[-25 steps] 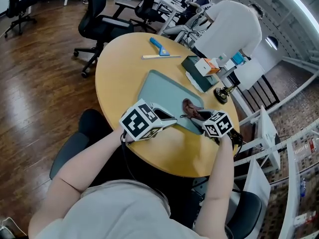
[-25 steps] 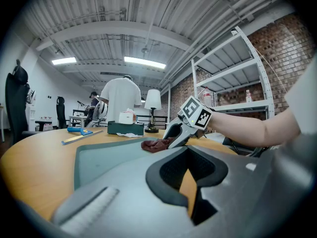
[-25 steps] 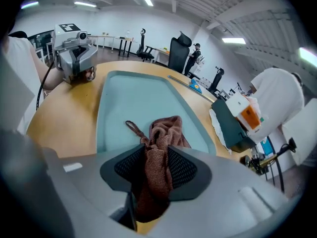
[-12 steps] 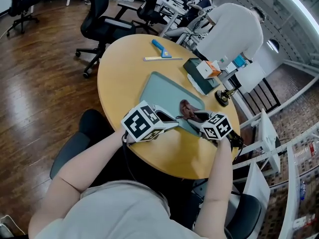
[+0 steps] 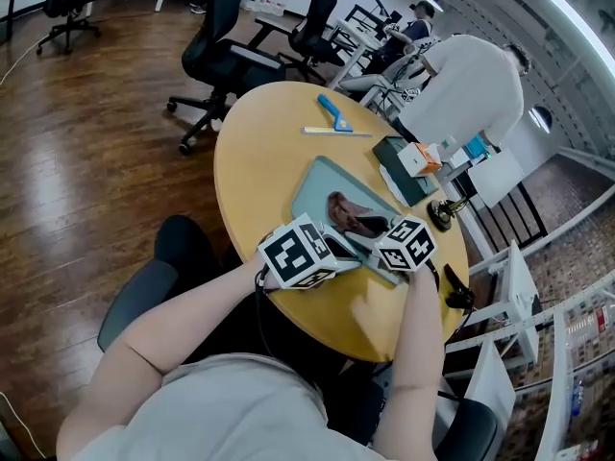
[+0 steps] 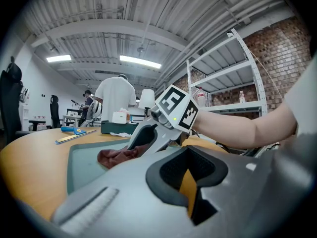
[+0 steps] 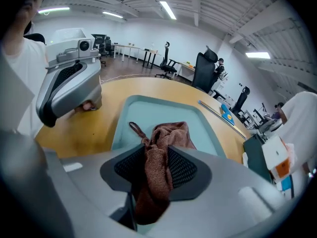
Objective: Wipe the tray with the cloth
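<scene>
Looking down in the head view: my right gripper [image 5: 373,230] is over the tray [image 5: 315,182], at its near-right part, with the brown cloth [image 5: 348,215] bunched on the tray in front of it. My left gripper [image 5: 338,248] is at the tray's near edge; can't tell if it touches.

Left gripper view: my jaws are all but together, only a thin slit of the table [image 6: 34,157] showing between, nothing in them. Cloth [image 6: 115,156] lies on the tray [image 6: 83,163] ahead, right gripper [image 6: 136,147] on it.

Right gripper view: my jaws are clamped on one end of the cloth [image 7: 157,168]; the rest drapes forward onto the tray [image 7: 148,107]. Left gripper [image 7: 67,88] sits just left of the tray, over the table.
</scene>
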The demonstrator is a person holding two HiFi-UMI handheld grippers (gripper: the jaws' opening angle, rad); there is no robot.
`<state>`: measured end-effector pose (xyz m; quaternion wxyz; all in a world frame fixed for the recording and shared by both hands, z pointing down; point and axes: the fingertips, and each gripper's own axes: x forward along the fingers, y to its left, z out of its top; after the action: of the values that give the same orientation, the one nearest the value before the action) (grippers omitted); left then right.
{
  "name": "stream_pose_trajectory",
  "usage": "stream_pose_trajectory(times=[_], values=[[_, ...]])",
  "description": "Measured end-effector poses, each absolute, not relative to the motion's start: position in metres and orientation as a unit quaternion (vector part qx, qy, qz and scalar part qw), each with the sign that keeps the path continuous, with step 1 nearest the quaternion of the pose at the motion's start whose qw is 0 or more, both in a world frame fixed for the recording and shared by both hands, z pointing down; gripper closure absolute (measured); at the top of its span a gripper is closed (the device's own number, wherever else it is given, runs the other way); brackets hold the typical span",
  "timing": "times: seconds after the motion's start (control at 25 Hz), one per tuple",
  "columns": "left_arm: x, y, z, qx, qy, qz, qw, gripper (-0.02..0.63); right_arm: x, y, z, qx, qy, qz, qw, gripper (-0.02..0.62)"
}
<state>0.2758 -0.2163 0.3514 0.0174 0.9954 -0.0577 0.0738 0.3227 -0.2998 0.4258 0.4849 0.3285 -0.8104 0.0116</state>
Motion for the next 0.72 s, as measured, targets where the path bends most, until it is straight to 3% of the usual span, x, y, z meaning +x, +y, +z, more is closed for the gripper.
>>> stream_pose_trajectory(times=[0.72], values=[[0.275, -0.211, 0.351, 0.995, -0.060, 0.076, 0.015, 0.604, 0.228, -0.325, 0.425, 0.222, -0.852, -0.002, 0.474, 0.451]])
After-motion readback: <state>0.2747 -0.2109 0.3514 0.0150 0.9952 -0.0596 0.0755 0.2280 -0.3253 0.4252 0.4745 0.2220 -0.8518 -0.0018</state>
